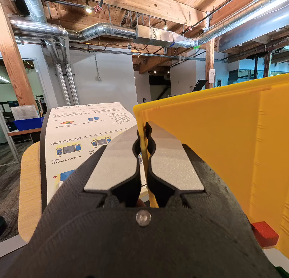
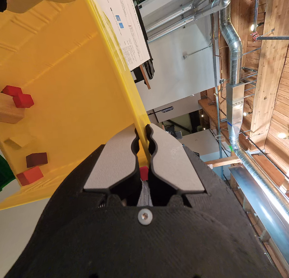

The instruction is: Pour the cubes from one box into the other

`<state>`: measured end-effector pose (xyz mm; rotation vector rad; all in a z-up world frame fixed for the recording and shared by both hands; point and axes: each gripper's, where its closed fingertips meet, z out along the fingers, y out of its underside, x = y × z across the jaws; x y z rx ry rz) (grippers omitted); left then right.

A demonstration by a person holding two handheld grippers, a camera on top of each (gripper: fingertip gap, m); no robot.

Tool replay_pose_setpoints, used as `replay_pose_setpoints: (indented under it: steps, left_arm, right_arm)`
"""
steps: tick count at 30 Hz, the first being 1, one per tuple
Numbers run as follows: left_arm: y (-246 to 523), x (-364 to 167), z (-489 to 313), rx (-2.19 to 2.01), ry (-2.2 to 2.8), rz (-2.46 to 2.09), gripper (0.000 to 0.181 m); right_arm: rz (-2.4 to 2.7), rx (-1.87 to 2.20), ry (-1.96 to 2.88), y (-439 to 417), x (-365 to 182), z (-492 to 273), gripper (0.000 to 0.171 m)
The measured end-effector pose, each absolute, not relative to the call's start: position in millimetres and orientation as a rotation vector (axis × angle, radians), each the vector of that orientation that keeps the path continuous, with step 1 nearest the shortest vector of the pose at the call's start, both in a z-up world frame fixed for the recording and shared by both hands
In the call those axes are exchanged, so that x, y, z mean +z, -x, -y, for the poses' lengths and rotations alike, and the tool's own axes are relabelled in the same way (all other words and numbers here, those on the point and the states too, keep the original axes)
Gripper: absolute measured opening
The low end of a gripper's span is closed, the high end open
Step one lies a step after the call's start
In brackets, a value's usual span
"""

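Observation:
Both grippers clamp the rim of a yellow box [image 1: 219, 145] that is lifted and tipped. My left gripper [image 1: 143, 129] is shut on one wall's edge. My right gripper [image 2: 143, 129] is shut on another edge of the yellow box [image 2: 70, 83]. Inside the box, in the right wrist view, lie two red cubes [image 2: 18, 97], a natural wood block [image 2: 9, 111], a dark brown cube [image 2: 36, 159], an orange cube [image 2: 29, 176], a yellow cube [image 2: 18, 140] and a small red cube [image 2: 143, 173] between my jaws. One red cube [image 1: 265, 235] shows in the left wrist view. The other box is out of sight.
A printed instruction sheet [image 1: 87, 134] lies on the wooden table [image 1: 29, 184]; it also shows in the right wrist view [image 2: 129, 28]. A blue bin [image 1: 28, 123] sits on a far desk. A green shape [image 2: 4, 173] lies at the left edge. Ducts run overhead.

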<state>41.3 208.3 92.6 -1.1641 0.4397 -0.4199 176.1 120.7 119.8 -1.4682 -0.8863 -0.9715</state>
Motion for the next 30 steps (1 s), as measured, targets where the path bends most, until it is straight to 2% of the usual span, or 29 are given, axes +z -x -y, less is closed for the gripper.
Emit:
replay_pose_setpoints:
  steps: [30]
  left_arm:
    - [-19,122,-170,-0.425,1.057,-0.360,0.002]
  right_arm:
    - [0.892,-0.997,1.315,-155,151,-87,0.002]
